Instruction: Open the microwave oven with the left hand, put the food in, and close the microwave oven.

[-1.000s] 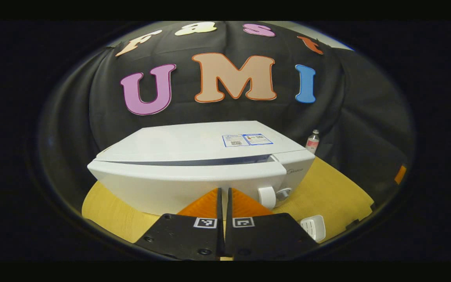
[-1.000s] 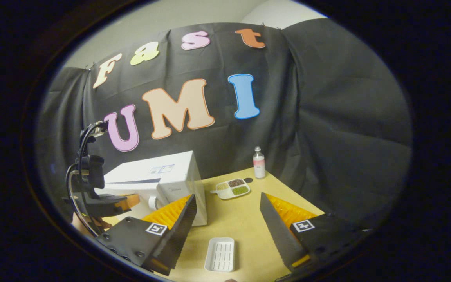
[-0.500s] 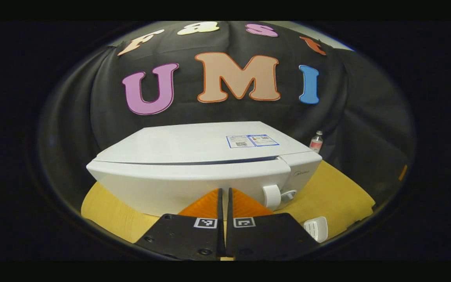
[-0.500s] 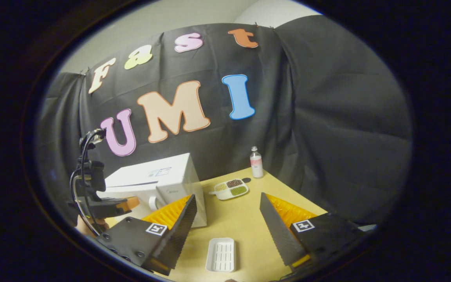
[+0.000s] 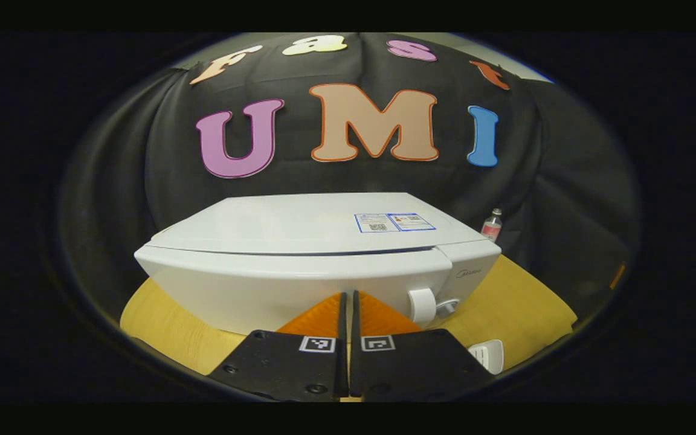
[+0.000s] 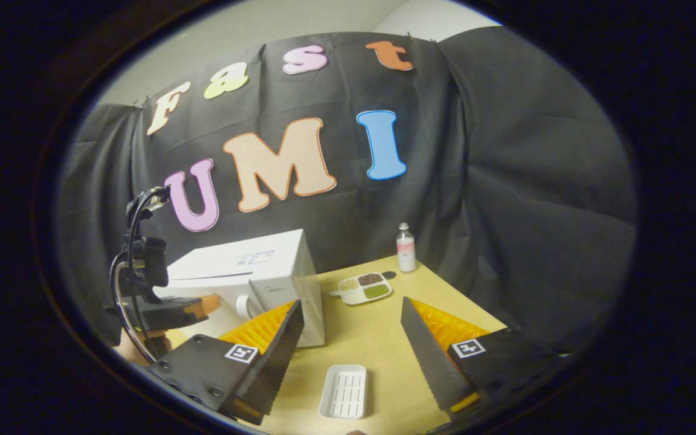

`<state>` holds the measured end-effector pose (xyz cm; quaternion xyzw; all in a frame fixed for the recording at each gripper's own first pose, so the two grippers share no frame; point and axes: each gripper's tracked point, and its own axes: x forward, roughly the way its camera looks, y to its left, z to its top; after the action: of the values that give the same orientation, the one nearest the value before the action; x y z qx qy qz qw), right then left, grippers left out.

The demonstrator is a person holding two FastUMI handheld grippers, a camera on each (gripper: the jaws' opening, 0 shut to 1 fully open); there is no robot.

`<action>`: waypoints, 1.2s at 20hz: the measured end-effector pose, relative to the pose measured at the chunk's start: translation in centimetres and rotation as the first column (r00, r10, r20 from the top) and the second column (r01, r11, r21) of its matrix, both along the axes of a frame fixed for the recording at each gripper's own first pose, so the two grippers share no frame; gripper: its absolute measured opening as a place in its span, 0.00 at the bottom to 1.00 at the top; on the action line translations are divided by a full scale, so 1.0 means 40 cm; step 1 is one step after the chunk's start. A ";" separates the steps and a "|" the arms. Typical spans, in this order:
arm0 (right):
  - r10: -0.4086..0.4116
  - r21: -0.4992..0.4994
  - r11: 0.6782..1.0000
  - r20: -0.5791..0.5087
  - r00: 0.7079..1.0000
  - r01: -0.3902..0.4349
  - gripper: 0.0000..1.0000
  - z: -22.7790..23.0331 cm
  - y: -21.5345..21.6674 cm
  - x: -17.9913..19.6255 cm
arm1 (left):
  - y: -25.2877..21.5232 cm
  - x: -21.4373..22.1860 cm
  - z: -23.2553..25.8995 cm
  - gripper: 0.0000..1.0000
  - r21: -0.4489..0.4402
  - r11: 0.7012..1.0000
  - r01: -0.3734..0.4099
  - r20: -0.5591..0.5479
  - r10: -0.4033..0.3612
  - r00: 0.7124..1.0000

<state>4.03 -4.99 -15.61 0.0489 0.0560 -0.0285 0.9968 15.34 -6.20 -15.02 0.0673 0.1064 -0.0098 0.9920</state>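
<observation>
one white box-shaped microwave oven [image 5: 318, 266] fills the middle of the left gripper view, its door nearly flush with the body, on a yellow wooden table [image 5: 523, 302]. the left gripper [image 5: 348, 297], low centre, has its jaws pressed together on nothing, tips at the door front. in the right gripper view, the right gripper [image 6: 351, 323] is spread wide, holding nothing, above a white ribbed tray [image 6: 343, 391]. further back sit a divided food dish [image 6: 365, 287] and a small clear bottle [image 6: 406, 248].

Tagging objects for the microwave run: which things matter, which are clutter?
Job:
- microwave oven
- divided food plate
- left claw, shut
- right claw, open

Clutter:
- small bottle
- empty white tray
</observation>
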 end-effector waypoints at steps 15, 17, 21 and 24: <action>-0.018 -0.027 0.999 0.001 1.000 0.018 0.92 0.002 -0.050 -0.081 | 0.029 0.001 -0.008 0.01 -0.063 0.996 -0.062 -0.003 0.062 0.998; -0.014 -0.037 0.999 -0.009 1.000 0.014 0.92 -0.003 -0.049 -0.098 | 0.028 -0.033 -0.009 0.01 -0.085 0.995 -0.054 -0.006 0.054 0.999; 0.029 -0.041 0.999 -0.046 0.999 -0.031 0.92 -0.028 -0.017 -0.125 | 0.060 -0.141 -0.001 0.08 -0.071 0.996 -0.053 -0.010 0.052 0.999; 0.102 -0.043 0.993 -0.087 0.991 -0.106 0.92 -0.056 0.043 -0.139 | 0.115 -0.232 0.029 0.22 -0.020 0.995 -0.095 0.013 0.095 0.995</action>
<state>-1.53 -3.25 -17.84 0.0211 0.1001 0.0202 0.9945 6.06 -1.61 -13.85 0.0528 0.1024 0.0368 0.9927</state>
